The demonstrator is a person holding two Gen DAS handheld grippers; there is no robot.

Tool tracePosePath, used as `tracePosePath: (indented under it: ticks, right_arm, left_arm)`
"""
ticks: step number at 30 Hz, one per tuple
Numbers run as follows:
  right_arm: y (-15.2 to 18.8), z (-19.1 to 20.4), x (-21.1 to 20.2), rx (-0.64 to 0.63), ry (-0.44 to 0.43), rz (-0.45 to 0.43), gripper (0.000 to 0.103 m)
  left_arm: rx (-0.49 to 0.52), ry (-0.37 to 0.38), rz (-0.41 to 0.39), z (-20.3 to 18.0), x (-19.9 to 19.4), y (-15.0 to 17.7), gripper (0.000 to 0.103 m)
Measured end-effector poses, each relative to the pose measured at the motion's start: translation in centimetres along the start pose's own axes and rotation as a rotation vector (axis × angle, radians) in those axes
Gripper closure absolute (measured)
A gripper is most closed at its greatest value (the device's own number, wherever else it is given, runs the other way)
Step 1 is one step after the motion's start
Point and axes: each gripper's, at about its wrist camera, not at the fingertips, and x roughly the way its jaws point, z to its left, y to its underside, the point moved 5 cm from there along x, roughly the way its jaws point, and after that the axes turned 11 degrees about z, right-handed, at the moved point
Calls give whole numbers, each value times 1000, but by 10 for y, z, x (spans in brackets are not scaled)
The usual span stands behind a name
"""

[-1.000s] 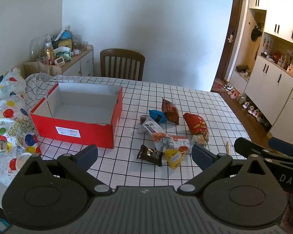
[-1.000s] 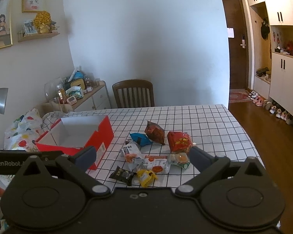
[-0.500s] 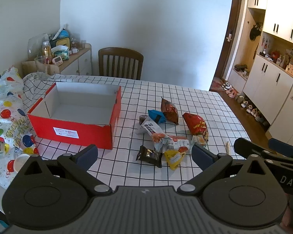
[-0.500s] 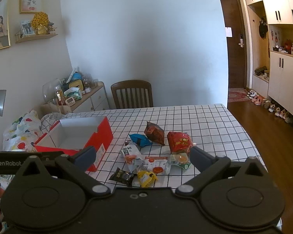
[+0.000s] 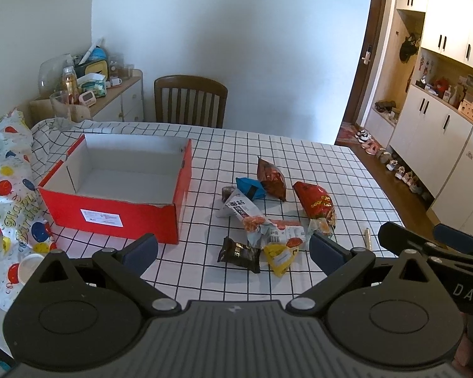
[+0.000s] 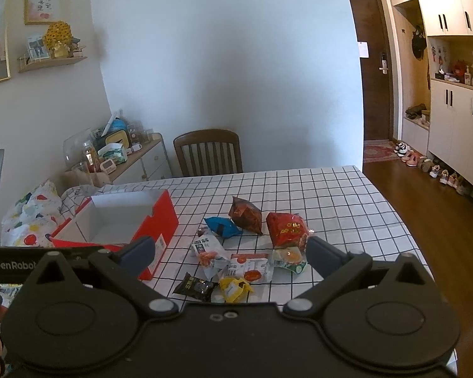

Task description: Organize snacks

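A checked tablecloth covers the table where a red box sits with nothing inside it, its white floor bare. Just to its right, the snack packets lie in a loose heap, among them a red bag, a blue pack and a dark wrapper. The left gripper and right gripper hover near the pile, both spread wide and holding nothing. Sorting appears not yet begun; every packet looks left to move.
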Motion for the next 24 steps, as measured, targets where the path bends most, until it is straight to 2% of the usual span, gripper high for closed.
tracePosePath:
  ticks: [12, 24]
  right_arm:
    - [-5, 2, 11, 17, 21, 2, 1]
    - [-8, 11, 25, 67, 103, -1, 2]
  left_arm:
    - [7, 24, 2, 9, 12, -13, 0]
    - [49, 129, 42, 26, 43, -29, 0]
